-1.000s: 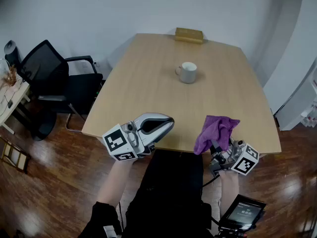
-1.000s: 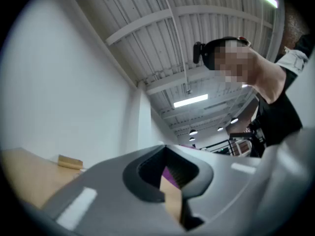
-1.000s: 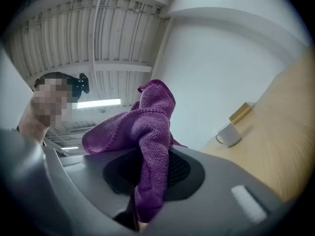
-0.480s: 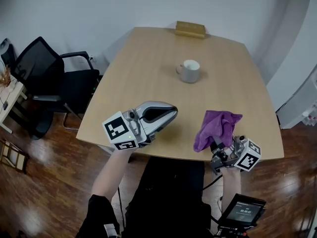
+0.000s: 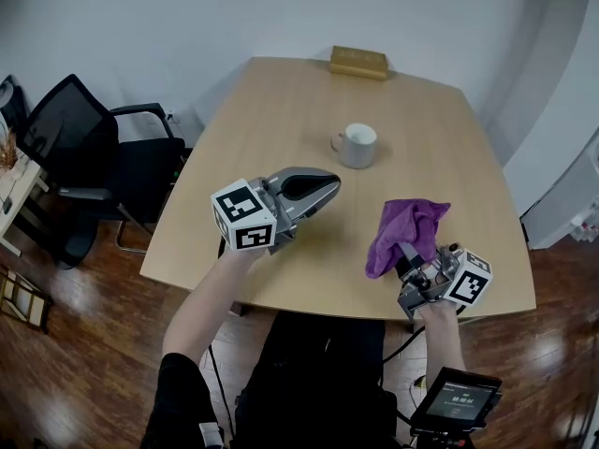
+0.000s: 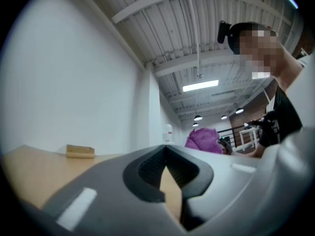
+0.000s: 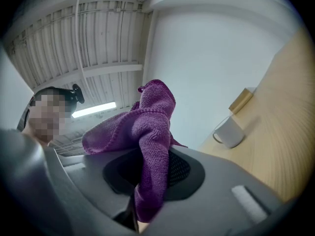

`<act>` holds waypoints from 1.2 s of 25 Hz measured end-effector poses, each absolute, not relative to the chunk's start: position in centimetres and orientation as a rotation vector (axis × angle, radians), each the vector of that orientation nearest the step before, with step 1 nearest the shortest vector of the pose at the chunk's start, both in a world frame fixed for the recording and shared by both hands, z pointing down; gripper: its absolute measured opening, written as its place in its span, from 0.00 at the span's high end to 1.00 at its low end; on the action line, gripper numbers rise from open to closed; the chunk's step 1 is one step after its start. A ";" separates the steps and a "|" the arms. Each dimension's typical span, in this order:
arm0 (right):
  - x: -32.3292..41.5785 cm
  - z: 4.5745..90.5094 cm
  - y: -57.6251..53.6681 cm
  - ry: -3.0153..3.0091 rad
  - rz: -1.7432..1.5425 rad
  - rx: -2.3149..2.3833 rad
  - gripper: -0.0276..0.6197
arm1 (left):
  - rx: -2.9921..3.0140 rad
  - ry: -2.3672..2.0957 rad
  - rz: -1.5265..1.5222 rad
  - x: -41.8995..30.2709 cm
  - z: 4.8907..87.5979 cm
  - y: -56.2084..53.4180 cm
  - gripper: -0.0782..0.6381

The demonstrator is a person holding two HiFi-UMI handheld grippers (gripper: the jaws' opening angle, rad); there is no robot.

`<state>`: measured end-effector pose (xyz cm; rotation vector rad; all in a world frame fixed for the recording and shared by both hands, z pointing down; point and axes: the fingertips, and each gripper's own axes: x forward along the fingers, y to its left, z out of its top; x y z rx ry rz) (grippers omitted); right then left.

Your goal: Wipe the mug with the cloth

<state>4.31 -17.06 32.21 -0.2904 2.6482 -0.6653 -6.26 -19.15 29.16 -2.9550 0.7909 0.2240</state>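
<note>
Cloth (image 5: pixel 407 237), purple and bunched, stands up out of the right gripper (image 5: pixel 408 258), whose jaws are clamped on its lower fold near the close edge of the table (image 5: pixel 281 129). Beside it the left gripper (image 5: pixel 325 189) hovers over the wood, jaws drawn together on nothing. Farther on, the white mug (image 5: pixel 356 145) sits upright mid-table, well apart from both grippers. Beyond it a small wooden block (image 5: pixel 357 63) lies at the far edge. By my reading the cloth is in hand but no wiping has begun: reaching, steadying the mug and rubbing it all remain.
</note>
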 end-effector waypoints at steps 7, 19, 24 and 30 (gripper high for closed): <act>2.6 32.7 -22.1 2.680 -0.765 -0.295 0.84 | -2.933 1.031 -0.012 -9.6 32.4 -27.8 0.86; 1.0 35.6 -29.2 2.689 -0.956 -0.298 0.84 | -2.963 1.057 -0.335 -10.2 39.5 -39.3 0.54; 2.1 36.1 -29.9 2.629 -1.015 -0.303 0.84 | -3.035 0.885 -0.345 -9.8 39.6 -40.4 0.54; 2.2 35.6 -29.8 2.619 -1.000 -0.293 0.84 | -3.041 0.740 -0.460 -8.8 40.5 -39.9 0.77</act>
